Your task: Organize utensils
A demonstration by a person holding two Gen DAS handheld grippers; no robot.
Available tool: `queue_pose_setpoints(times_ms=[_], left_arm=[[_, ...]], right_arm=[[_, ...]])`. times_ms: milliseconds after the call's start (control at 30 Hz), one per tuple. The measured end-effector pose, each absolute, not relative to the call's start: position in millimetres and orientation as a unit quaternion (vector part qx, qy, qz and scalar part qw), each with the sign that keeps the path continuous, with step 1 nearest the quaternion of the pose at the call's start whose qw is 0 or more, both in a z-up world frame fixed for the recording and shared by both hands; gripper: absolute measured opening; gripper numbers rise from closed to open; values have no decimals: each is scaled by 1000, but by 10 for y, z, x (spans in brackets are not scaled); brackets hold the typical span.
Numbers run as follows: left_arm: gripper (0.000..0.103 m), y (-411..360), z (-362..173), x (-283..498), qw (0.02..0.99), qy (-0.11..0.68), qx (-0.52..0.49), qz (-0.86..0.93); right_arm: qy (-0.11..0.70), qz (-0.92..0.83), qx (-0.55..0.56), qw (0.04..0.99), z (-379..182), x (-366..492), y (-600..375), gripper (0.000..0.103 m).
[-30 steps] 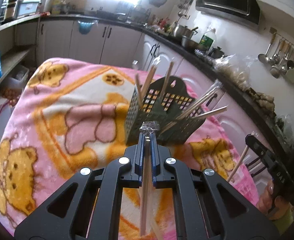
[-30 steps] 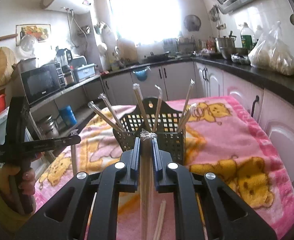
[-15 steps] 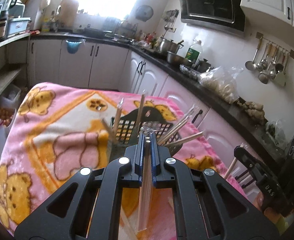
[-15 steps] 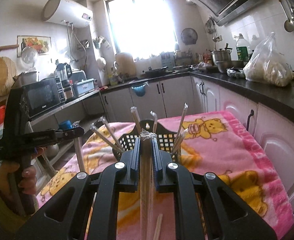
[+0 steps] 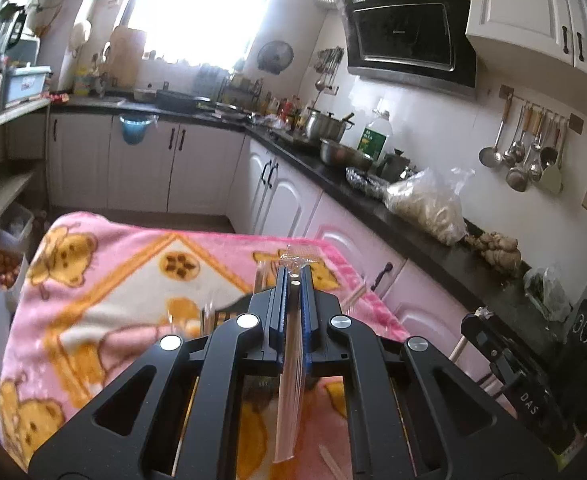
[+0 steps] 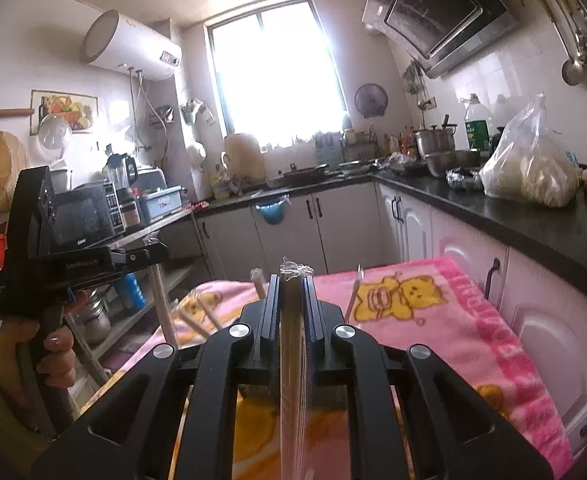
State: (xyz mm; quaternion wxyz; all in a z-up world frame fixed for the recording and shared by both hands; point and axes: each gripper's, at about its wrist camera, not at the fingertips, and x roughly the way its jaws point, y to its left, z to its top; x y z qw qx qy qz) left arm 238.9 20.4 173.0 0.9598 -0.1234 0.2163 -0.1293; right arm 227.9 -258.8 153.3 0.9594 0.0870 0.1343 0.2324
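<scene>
My left gripper (image 5: 293, 276) is shut on a pair of chopsticks in clear wrap (image 5: 289, 360), which runs back along the fingers. My right gripper (image 6: 292, 280) is shut on another wrapped pair (image 6: 293, 360). Both hang above the pink bear blanket (image 5: 113, 280). The black utensil basket is almost wholly hidden behind the fingers; only a few stick tips (image 6: 258, 280) rise from it. The right wrist view shows a hand (image 6: 53, 356) holding the left gripper (image 6: 149, 252) at the left, its chopsticks (image 6: 163, 312) hanging down. The right gripper (image 5: 477, 320) appears low on the right in the left wrist view.
A black counter (image 5: 413, 216) with pots, a bottle and a full plastic bag (image 5: 429, 200) runs along the right over white cabinets. Ladles hang on the wall (image 5: 529, 148). Shelves with a microwave (image 6: 81, 212) stand at the left. Loose chopsticks lie on the blanket under the grippers.
Both grippers have risen and tipped upward with their wrapped chopsticks. The basket, in plain view before, has sunk behind the fingers, and more of the kitchen shows.
</scene>
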Motion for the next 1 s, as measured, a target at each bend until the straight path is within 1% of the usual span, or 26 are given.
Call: queue_pose_setpoints(times_ms=[433,667,867,1000], left_arm=[[1,206,2107,2672,970,169,-134,-115],[1,165,2115,2877,972,164,-135,-101],[1,167,2092,3034,974,155,-141,-84],[1,162,2033,3130,975,149,-146,-75]], right_arm=[[92,217,98,967,1804,2633,-2611,11],[74,206,97,971,1870,2813,-2540,11],[33,186,102,977,1887,2942,-2509,11],[22,174,113,978,1837,3085,-2509,11]])
